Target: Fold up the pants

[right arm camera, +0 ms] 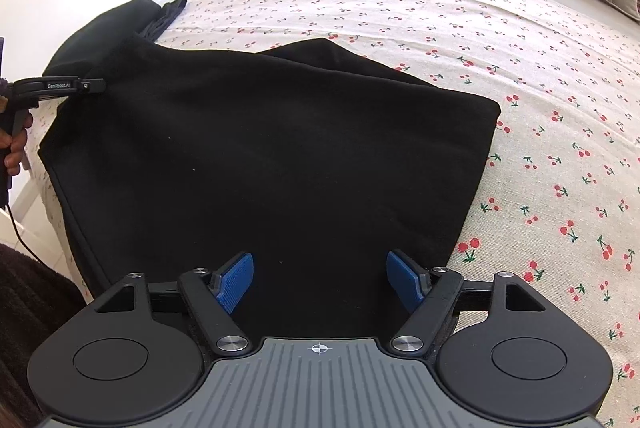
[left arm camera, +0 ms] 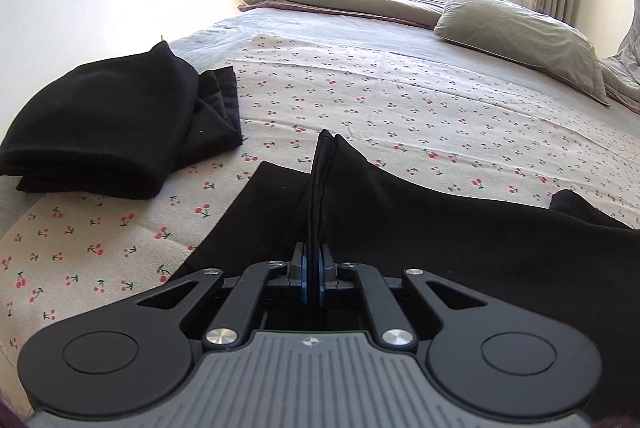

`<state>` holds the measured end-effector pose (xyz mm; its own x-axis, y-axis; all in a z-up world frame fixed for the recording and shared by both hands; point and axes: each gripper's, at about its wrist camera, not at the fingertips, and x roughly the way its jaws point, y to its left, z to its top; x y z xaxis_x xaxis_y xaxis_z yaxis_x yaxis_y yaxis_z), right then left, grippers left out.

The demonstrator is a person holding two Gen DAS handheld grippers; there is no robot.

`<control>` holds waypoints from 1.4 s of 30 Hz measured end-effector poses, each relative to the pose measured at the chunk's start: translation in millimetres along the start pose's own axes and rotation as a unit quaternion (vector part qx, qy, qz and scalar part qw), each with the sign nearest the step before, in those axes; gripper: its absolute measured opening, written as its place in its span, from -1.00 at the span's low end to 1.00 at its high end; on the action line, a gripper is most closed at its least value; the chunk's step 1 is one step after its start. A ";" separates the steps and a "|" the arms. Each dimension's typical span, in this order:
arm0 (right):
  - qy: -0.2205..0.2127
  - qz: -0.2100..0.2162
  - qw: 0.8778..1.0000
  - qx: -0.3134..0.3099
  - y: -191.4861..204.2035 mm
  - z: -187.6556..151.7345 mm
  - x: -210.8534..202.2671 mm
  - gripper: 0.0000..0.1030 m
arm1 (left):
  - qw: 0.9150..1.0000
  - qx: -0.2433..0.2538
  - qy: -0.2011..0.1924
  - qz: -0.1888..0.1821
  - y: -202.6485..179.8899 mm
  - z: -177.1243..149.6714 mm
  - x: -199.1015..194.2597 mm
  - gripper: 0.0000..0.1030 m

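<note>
Black pants (right arm camera: 272, 155) spread flat on cherry-print bedsheet (right arm camera: 540, 107), partly folded. Left gripper (left arm camera: 314, 268) pinched tight on a raised fabric edge of the pants, blue pads together. Right gripper (right arm camera: 320, 278) hovers over near edge, jaws wide, holding nothing. Folded black garments (left arm camera: 108, 123) piled far left. Grey pillow (left arm camera: 520, 35) at headboard end.

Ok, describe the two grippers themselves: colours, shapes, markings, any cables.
The left gripper and right gripper share one design: matte black linkage arms with silver round screw heads, two round black side discs, a grey ribbed centre plate bearing a small white crosshair mark, and blue textured finger pads. From the side, the left gripper carries white "GenRobot.AI" lettering and a thin black cable hangs below its handle.
</note>
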<state>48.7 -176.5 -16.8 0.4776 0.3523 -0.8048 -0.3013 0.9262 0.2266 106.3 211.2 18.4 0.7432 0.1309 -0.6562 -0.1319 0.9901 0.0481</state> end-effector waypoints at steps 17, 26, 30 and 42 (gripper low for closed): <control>0.000 -0.006 1.000 0.018 -8.6 -3.6 -5.1 0.56 | 0.998 0.025 -0.055 -0.004 -16.5 -0.7 -17.4 0.31; 0.007 -0.003 1.000 0.016 -8.1 -17.7 -5.6 0.56 | 0.968 0.125 -0.023 -0.218 -111.0 -38.1 -36.3 0.44; 0.005 0.012 1.000 0.027 -10.3 -28.3 -12.9 0.56 | 0.941 0.168 0.003 -0.294 -147.8 -64.7 -40.4 0.44; -0.009 0.003 0.999 -0.050 2.9 -74.3 -40.8 0.56 | 0.854 0.331 0.024 -0.402 -178.1 -112.4 -61.4 0.47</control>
<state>-33.0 -198.1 -24.0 0.4896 0.3608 -0.7938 -0.3846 0.9064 0.1748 10.5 21.1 -34.5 0.3895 -0.5909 -0.7065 0.8189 0.5733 -0.0281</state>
